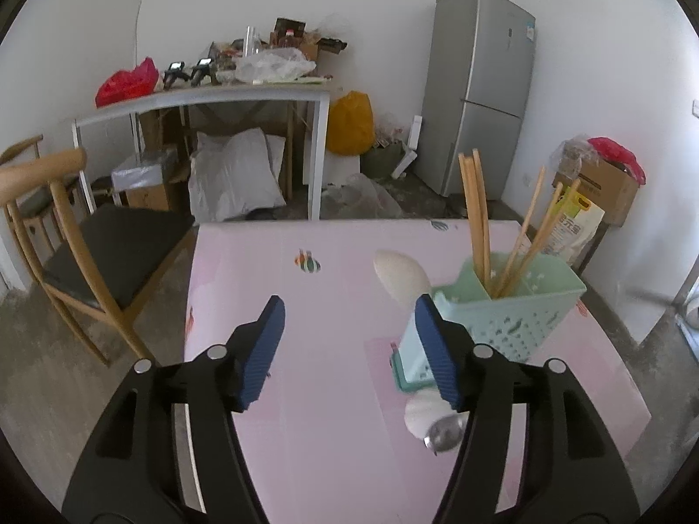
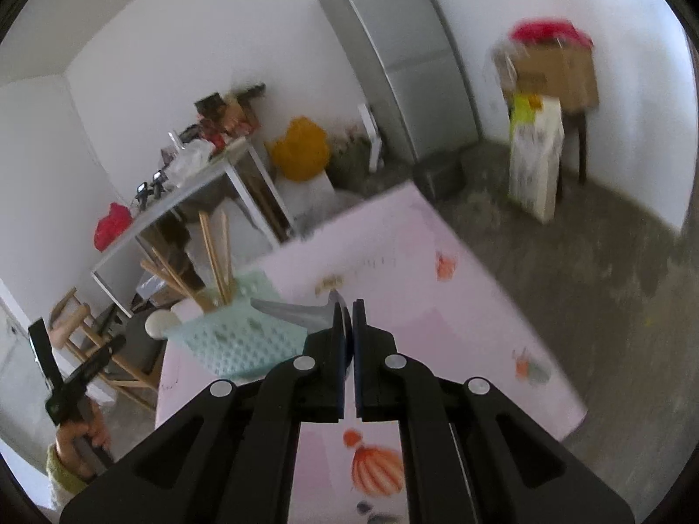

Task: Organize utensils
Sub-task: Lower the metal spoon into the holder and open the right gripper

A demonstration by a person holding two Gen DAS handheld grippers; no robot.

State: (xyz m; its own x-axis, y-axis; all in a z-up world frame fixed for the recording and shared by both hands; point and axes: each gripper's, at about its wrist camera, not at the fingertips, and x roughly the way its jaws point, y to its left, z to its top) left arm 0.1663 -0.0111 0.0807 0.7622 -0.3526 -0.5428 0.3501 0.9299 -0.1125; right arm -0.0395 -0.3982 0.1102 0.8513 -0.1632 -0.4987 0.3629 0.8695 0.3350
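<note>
Left gripper (image 1: 349,345) spread wide over the pink table (image 1: 314,436), nothing between the blue pads (image 1: 262,353). Just beyond its right finger, a pale green perforated basket (image 1: 511,318) with wooden chopsticks (image 1: 476,218) upright inside, a white spoon (image 1: 402,279) leaning at its left end, another white spoon (image 1: 419,410) and a metal one (image 1: 445,432) lying under that finger. Right gripper (image 2: 348,332) clamped on a thin metal utensil (image 2: 292,312), tip reaching left over the basket's rim.
</note>
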